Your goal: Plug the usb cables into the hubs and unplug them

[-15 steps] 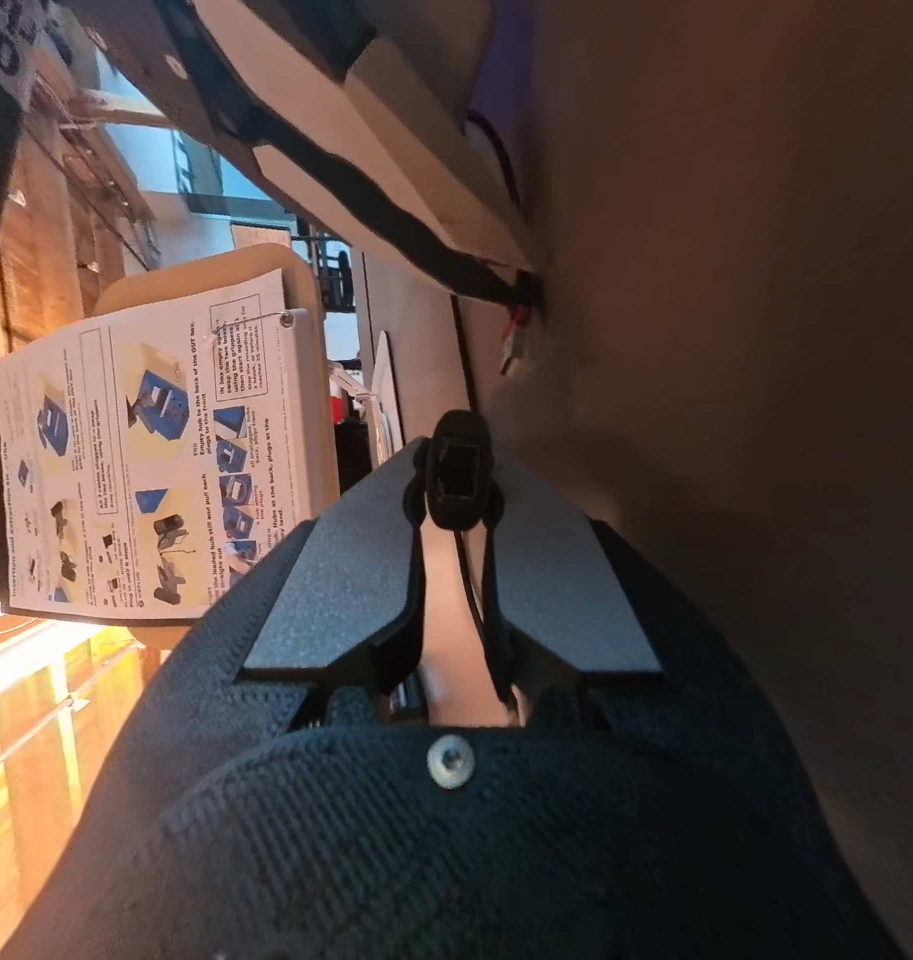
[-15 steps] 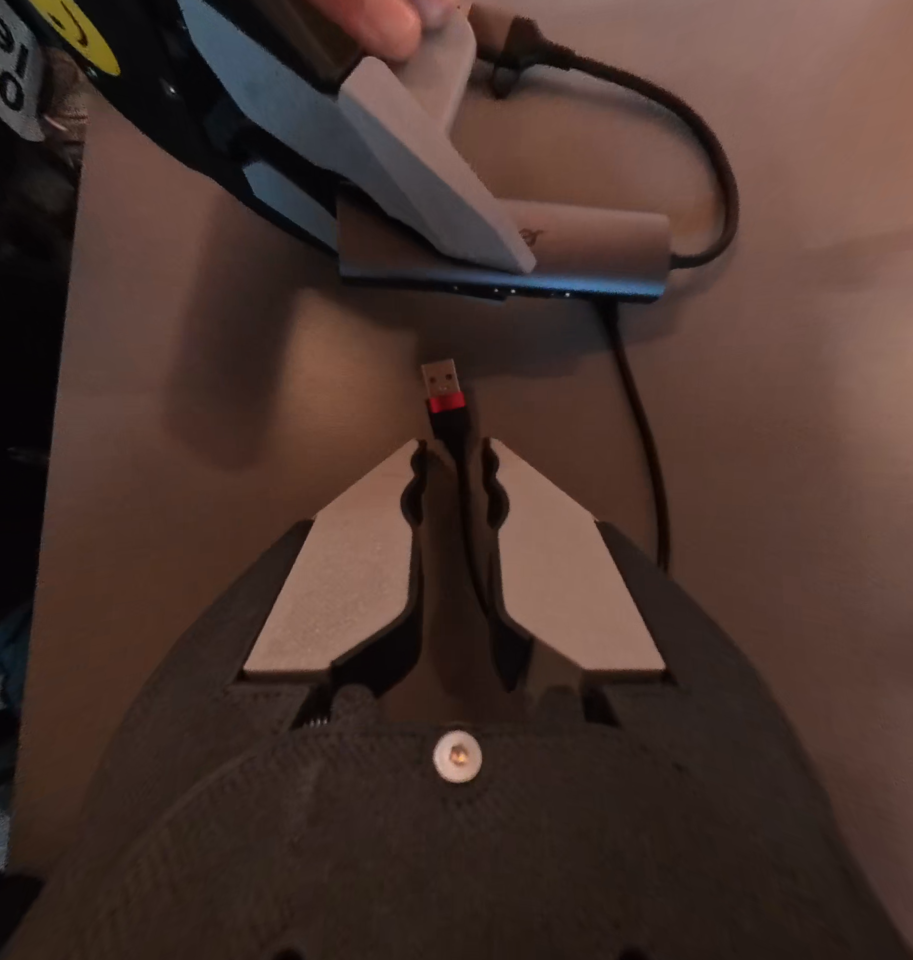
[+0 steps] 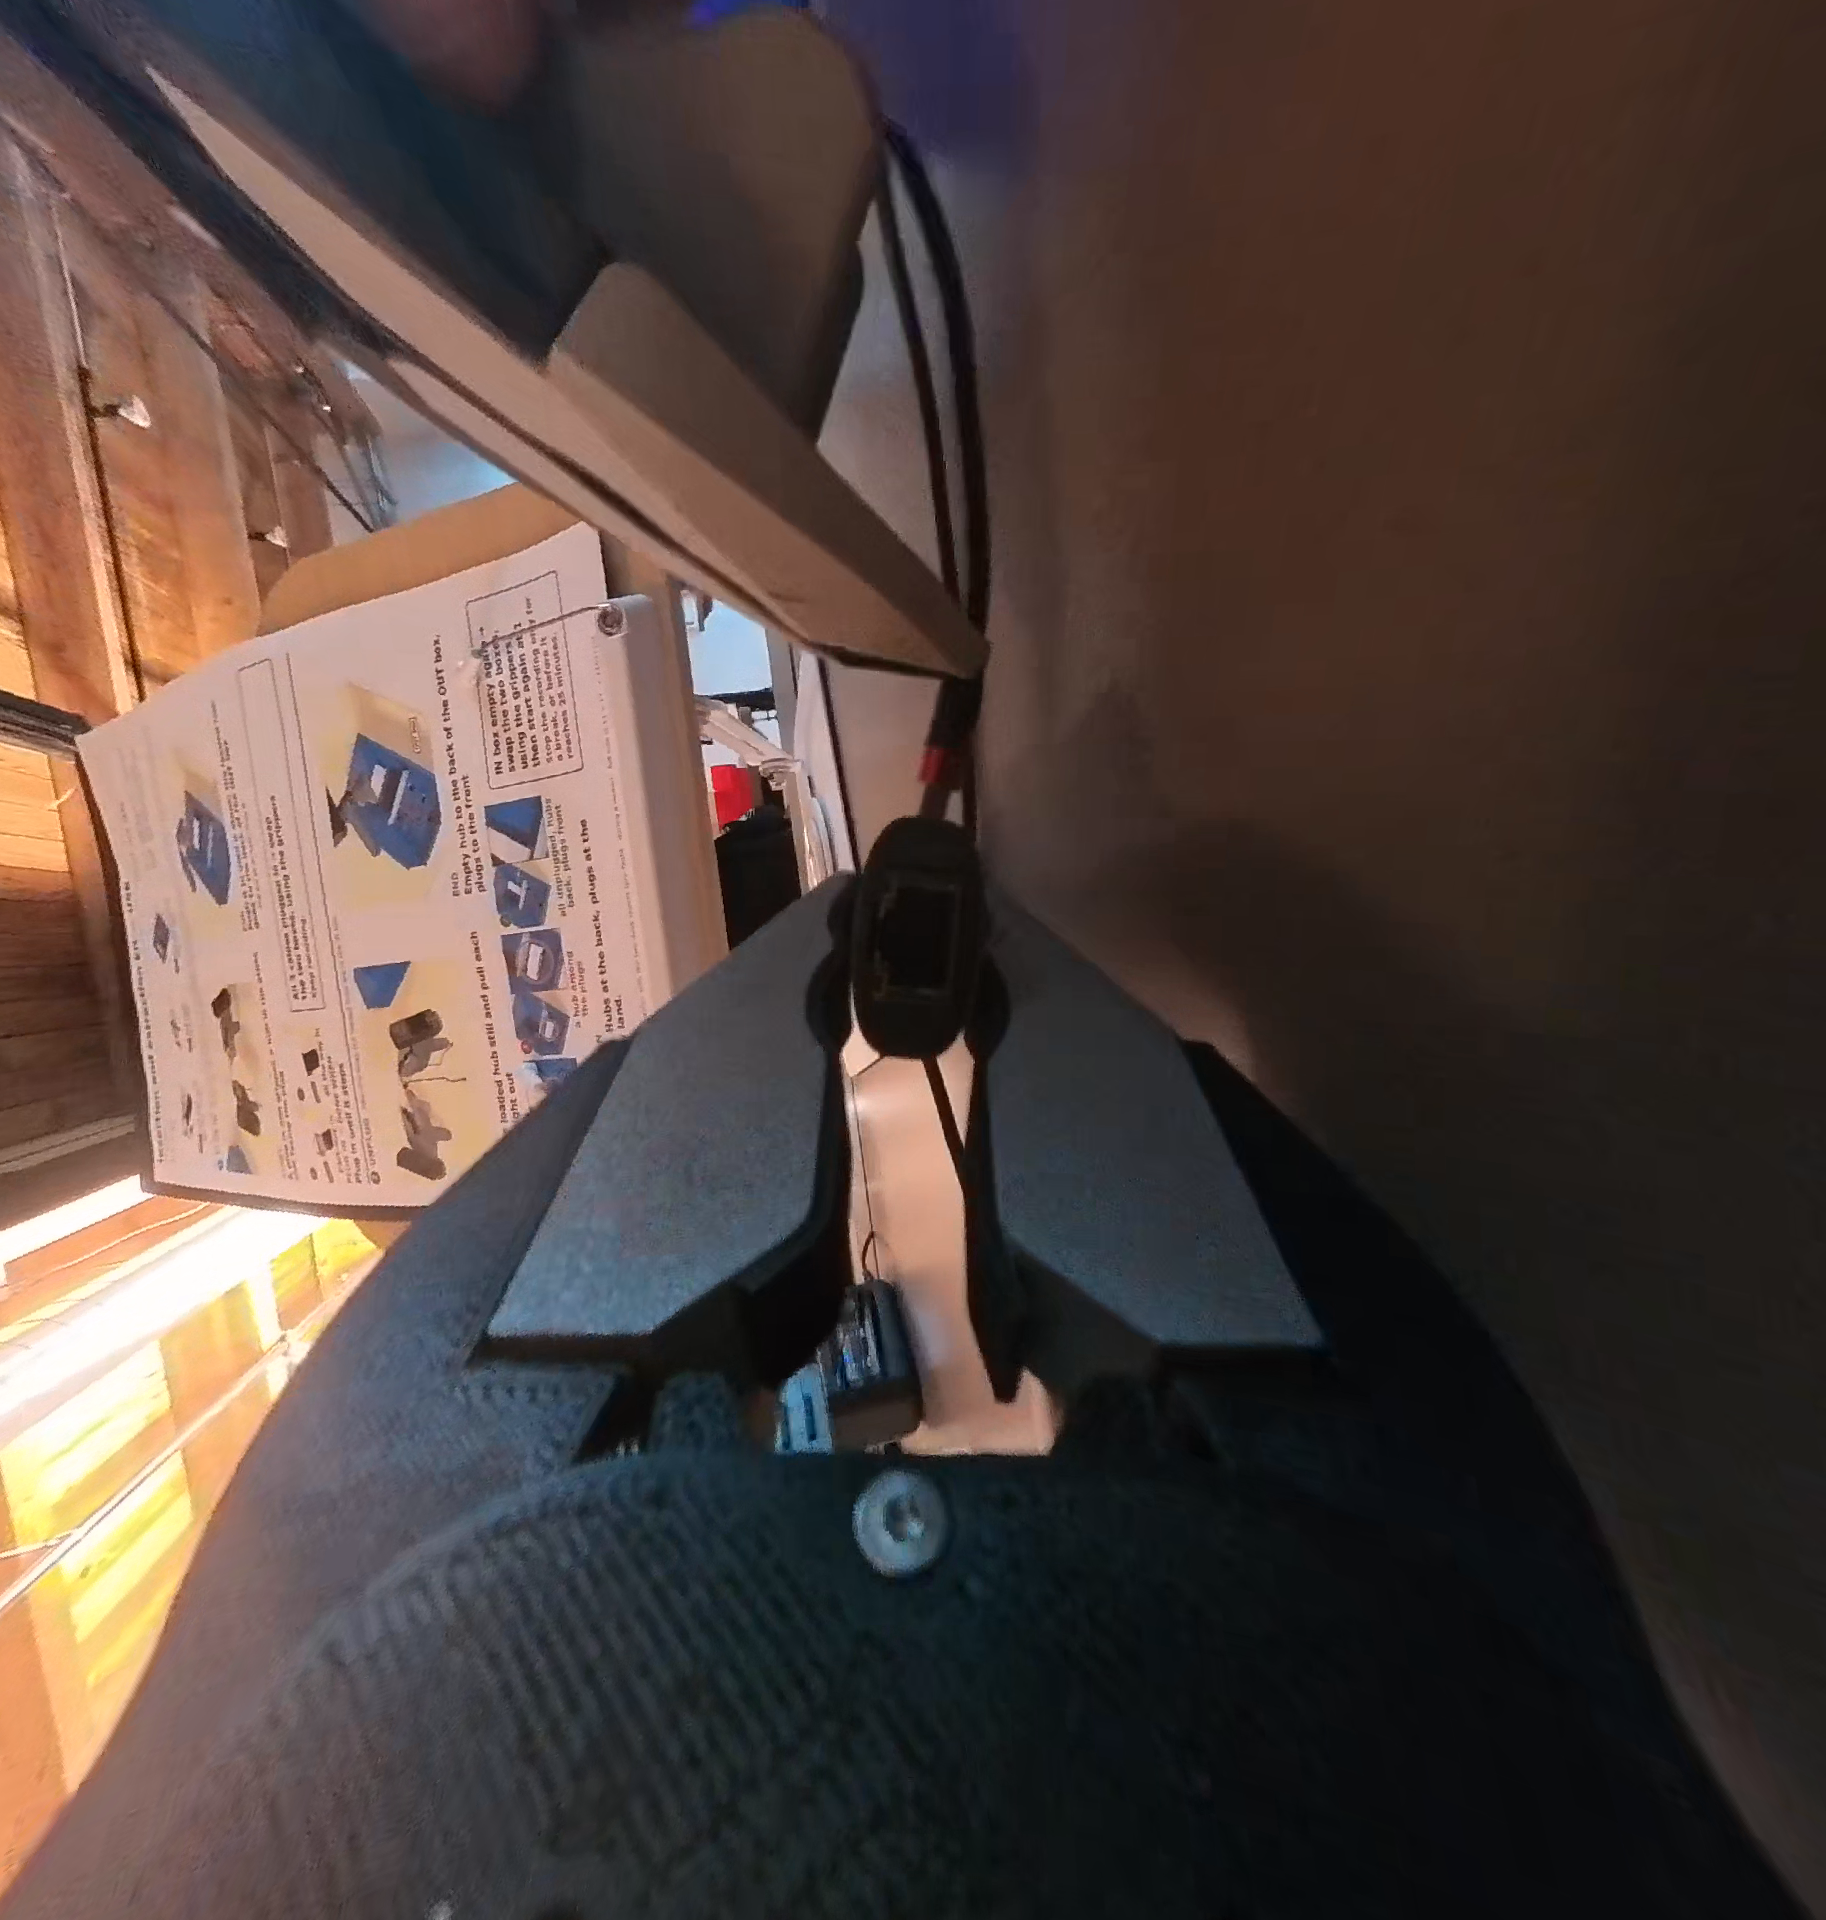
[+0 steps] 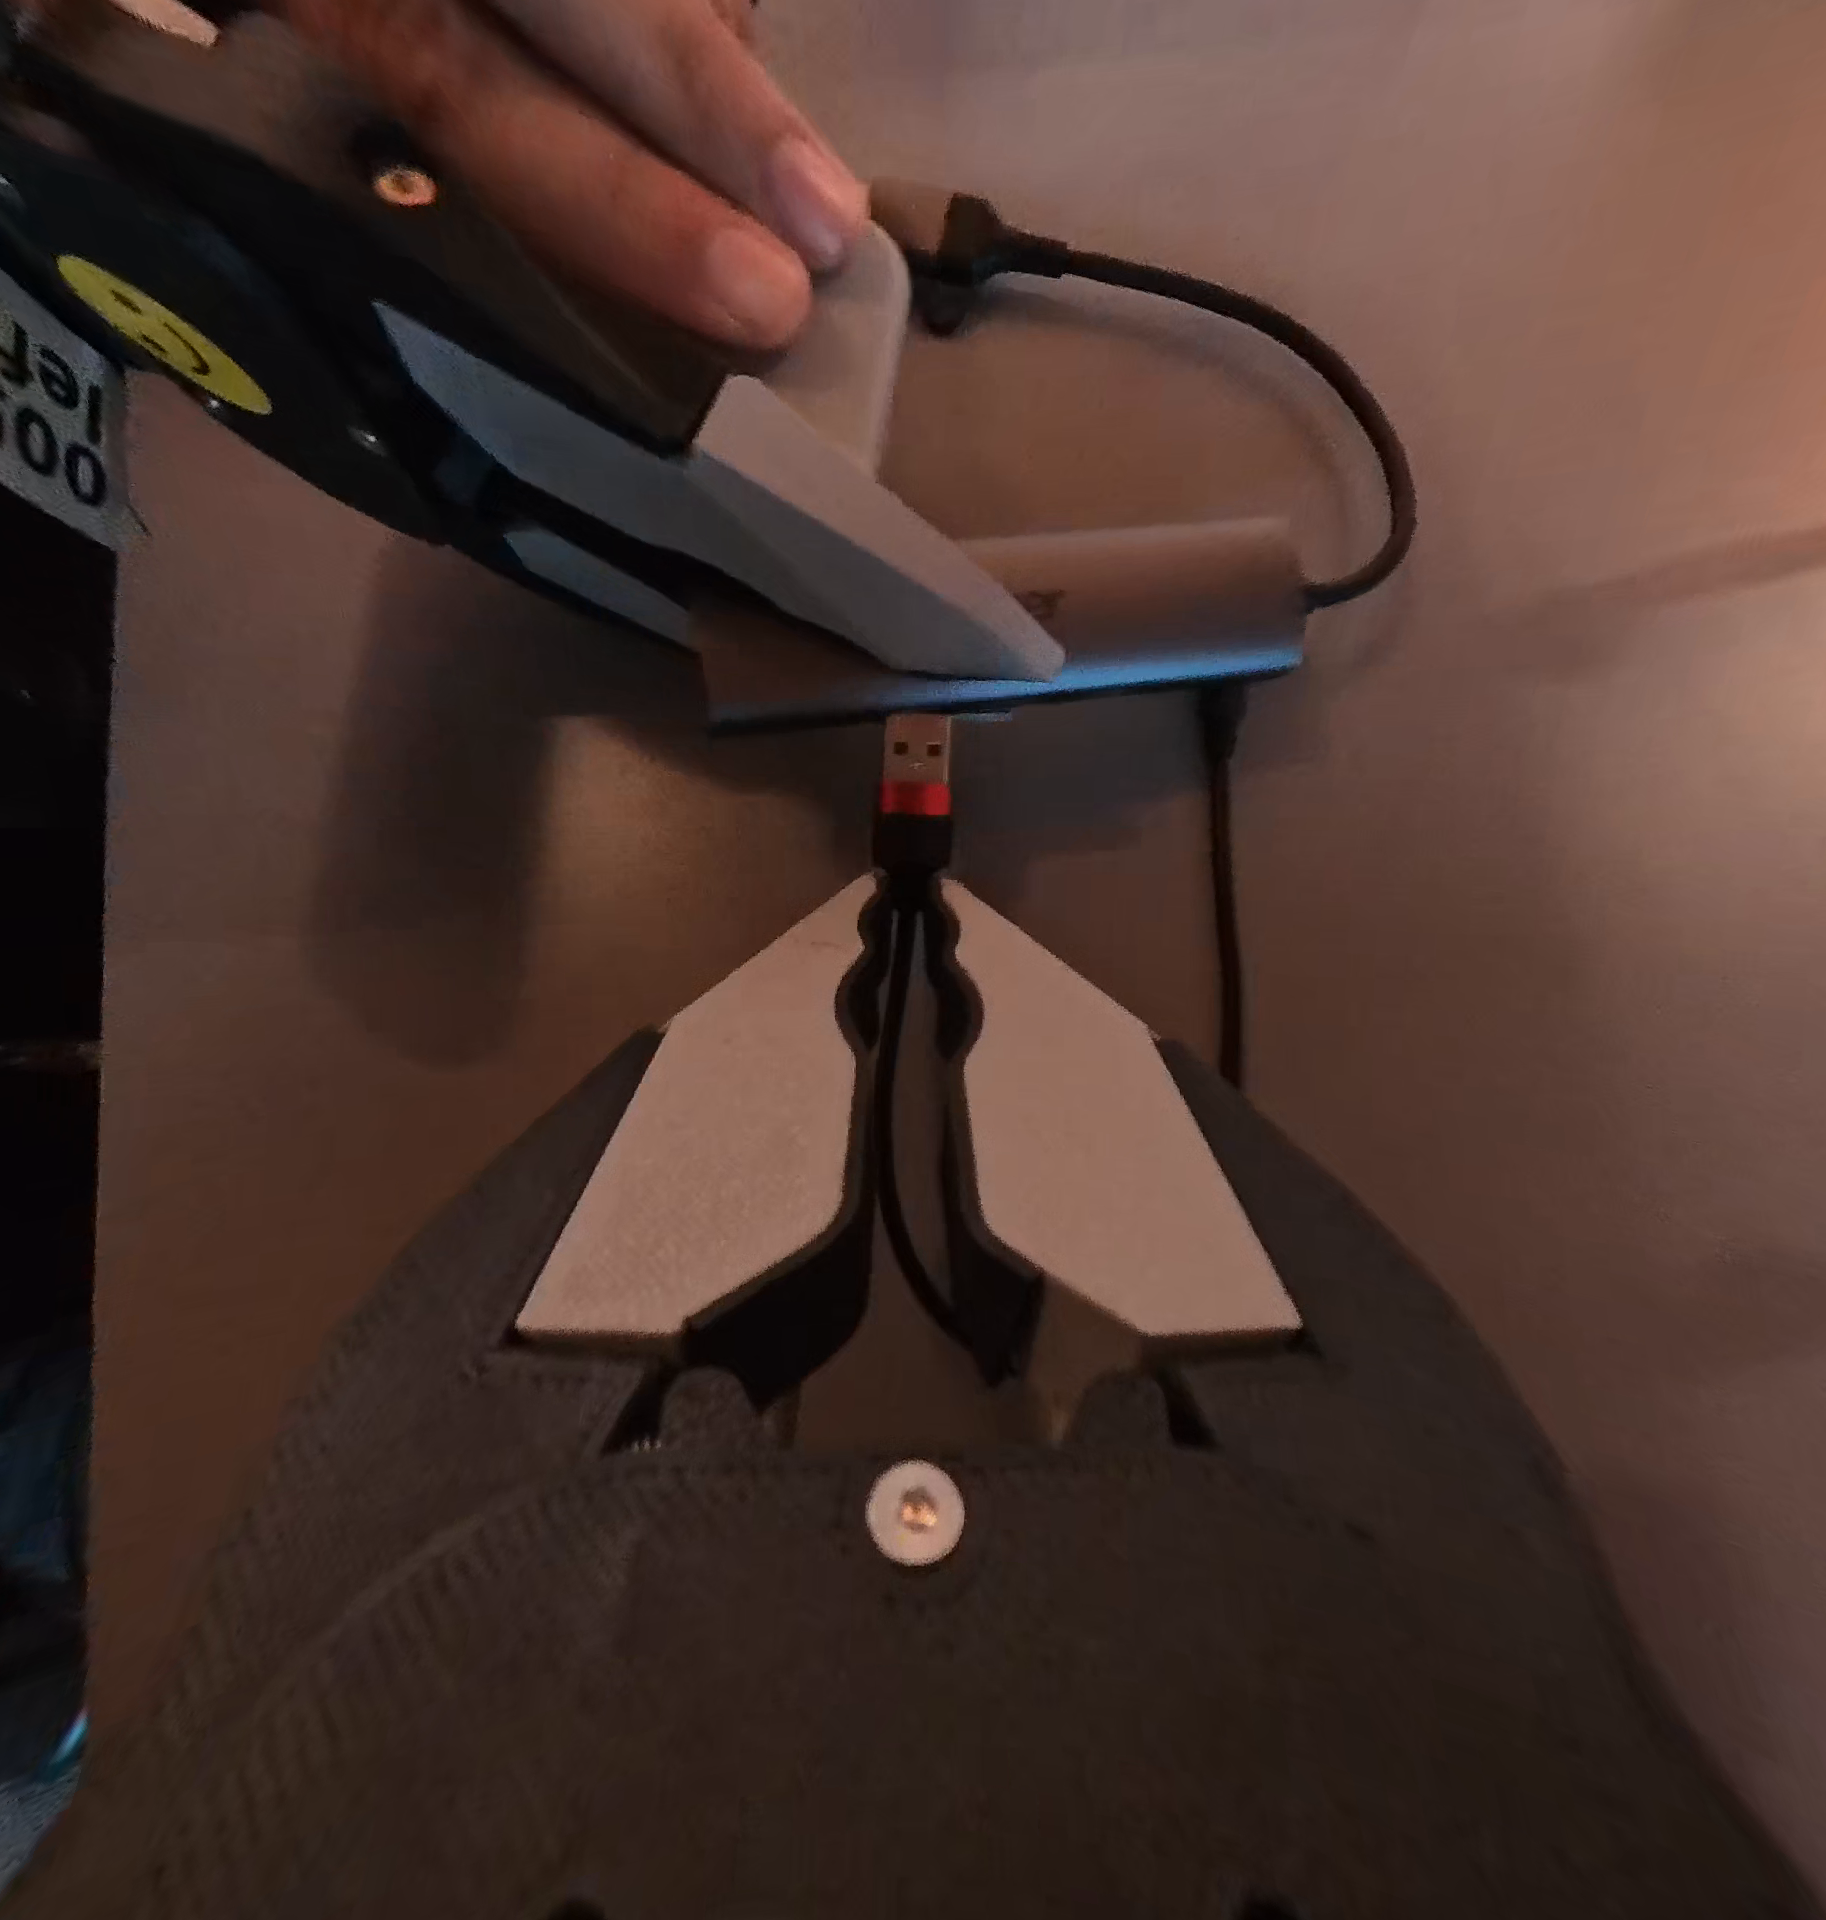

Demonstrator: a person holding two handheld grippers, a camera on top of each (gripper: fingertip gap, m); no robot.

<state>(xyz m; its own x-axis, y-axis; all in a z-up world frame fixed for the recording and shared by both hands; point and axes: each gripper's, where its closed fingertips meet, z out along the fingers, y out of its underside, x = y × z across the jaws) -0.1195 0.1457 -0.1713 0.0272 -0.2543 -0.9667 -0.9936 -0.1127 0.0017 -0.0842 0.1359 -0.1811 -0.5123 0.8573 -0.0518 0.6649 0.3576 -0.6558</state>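
Two tools are seen. The right tool [image 4: 911,883] is closed on one usb cable [image 4: 893,1122], pinched just behind its red-collared plug [image 4: 919,764]. The plug's metal tip is at the front edge of one grey hub [image 4: 1148,665], at one of its ports; how far it has entered cannot be told.

The hub is gripped at its left end by the left tool [image 4: 1002,639], whose upper finger lies across the hub's top. A person's hand [image 4: 618,135] is wrapped over that tool's body, on which one yellow round sticker [image 4: 161,332] and one white label [image 4: 31,436] are carried. From the hub's right end one short cord [image 4: 1376,416] is looped back to a second connector [image 4: 930,223] lying on the worktop [image 4: 1511,1039] behind the hub. One further black cable [image 4: 1226,914] is run down from the hub's front right corner.

In the left wrist view, the left tool [image 3: 914,940] is shown clamped on the hub's dark end face [image 3: 909,935], with the right tool [image 3: 680,416] stretched across the upper part of the picture. The red-collared plug [image 3: 935,764] is glimpsed beyond the hub end, beside the worktop [image 3: 1408,727]. One printed instruction sheet [image 3: 369,914] is fixed to a cardboard box [image 3: 441,540] in the background.
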